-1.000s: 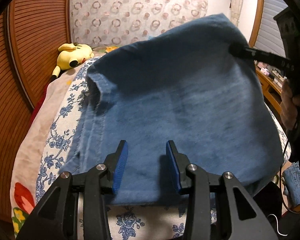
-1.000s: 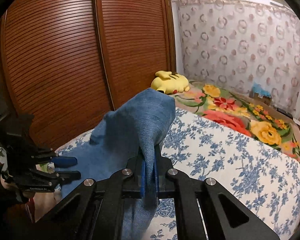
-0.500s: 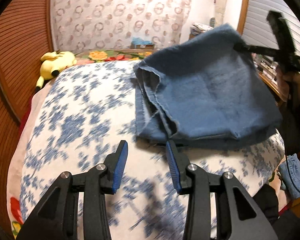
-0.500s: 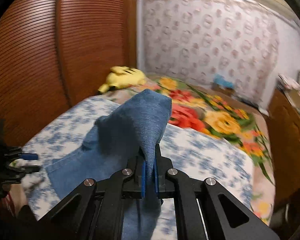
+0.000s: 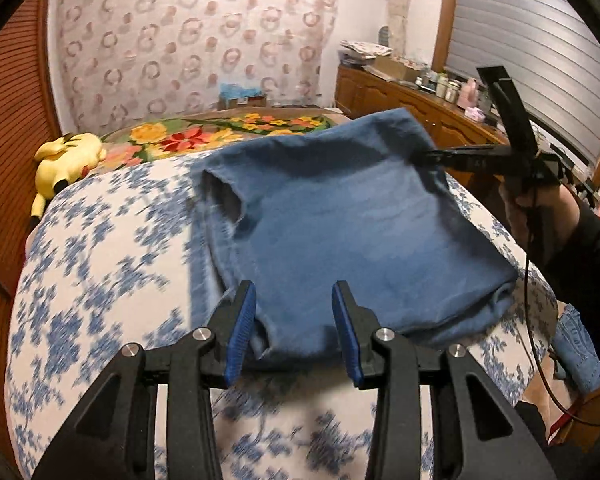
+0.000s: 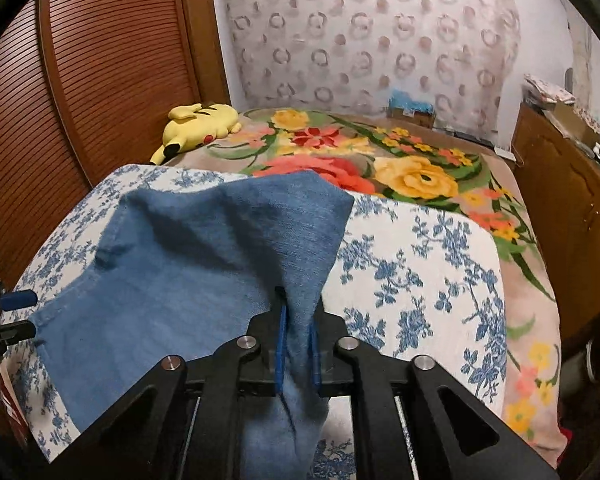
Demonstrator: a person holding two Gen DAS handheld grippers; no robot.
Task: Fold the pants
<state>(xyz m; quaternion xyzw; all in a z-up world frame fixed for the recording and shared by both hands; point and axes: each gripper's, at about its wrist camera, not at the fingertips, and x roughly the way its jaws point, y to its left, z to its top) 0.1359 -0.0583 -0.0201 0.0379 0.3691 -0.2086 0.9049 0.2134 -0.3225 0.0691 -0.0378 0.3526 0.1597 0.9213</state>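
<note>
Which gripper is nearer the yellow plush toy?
Left. The left gripper hovers open at the pants' near edge, on the plush toy's side; the right gripper, jaws opening, sits farther off.

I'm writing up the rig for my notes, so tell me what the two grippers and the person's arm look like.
Both grippers are black plastic with angular, triangular cut-out links and silver round pivot bolts. The left gripper has two flat fingers lined with ribbed blue pads. The right gripper has the same blue pads. In the left wrist view, a thin black cable hangs below the right gripper, and the person wears a dark sleeve.
</note>
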